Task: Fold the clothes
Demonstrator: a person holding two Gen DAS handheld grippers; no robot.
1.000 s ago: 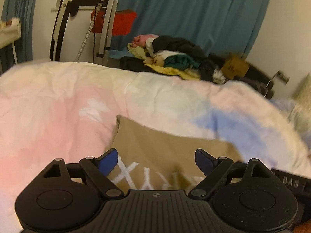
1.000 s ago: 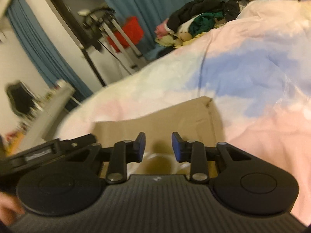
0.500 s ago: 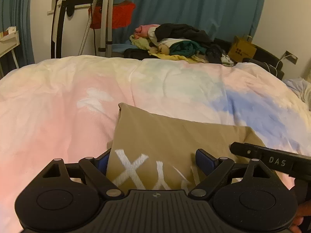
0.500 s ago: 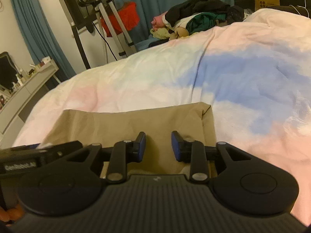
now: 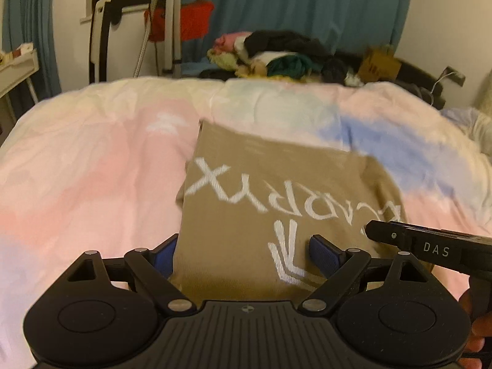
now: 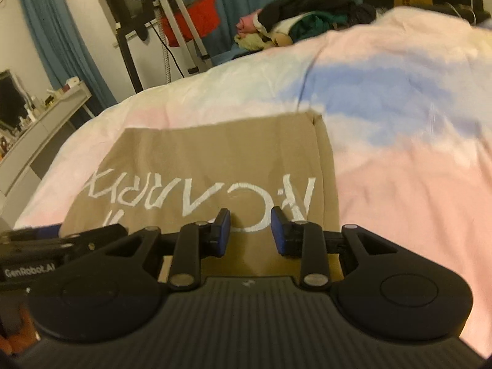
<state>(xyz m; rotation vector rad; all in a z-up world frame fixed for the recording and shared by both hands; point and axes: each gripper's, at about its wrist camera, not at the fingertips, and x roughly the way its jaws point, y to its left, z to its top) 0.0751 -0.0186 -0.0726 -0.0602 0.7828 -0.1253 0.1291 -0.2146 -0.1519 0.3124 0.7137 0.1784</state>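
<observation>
Pastel duvet [image 5: 92,184], folded tan shirt [image 5: 261,203] near edge, left tongs [image 5: 243,253] and right tongs [image 6: 250,230] spread.

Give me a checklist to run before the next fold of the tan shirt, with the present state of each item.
1. Tan shirt lies flat on the duvet, print side up: ok.
2. Left gripper open, its fingers either side of the shirt's near left corner: ok.
3. Right gripper open over the near right part: ok.
4. Either gripper already pinching cloth: not ok, both jaws stand apart.
5. Far edge straight, no stray sleeve sticking out: ok in the right wrist view.
6. Near hem, where the grip must land: cannot tell, hidden under the gripper bodies.
</observation>
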